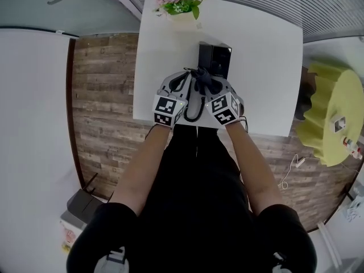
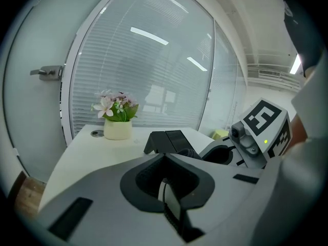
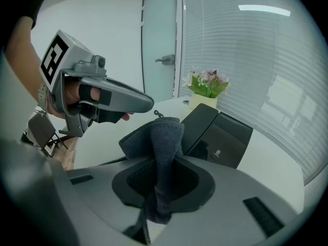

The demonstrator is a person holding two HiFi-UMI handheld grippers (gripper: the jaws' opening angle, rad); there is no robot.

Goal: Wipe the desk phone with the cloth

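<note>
Head view: cloth point(image 1: 203, 79) at phone point(image 1: 215, 58) edge

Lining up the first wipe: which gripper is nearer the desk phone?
Right. The right gripper, clamping the cloth, sits just in front of the desk phone; the left gripper is off to the phone's left, farther away.

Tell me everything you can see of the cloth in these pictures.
The cloth is dark grey with a soft, towel-like surface. It is bunched into a thick fold that stands upright out of the right gripper, whose jaws are closed on its lower part. A small loop shows at its top edge. It is held near the black desk phone; contact cannot be told.
</note>
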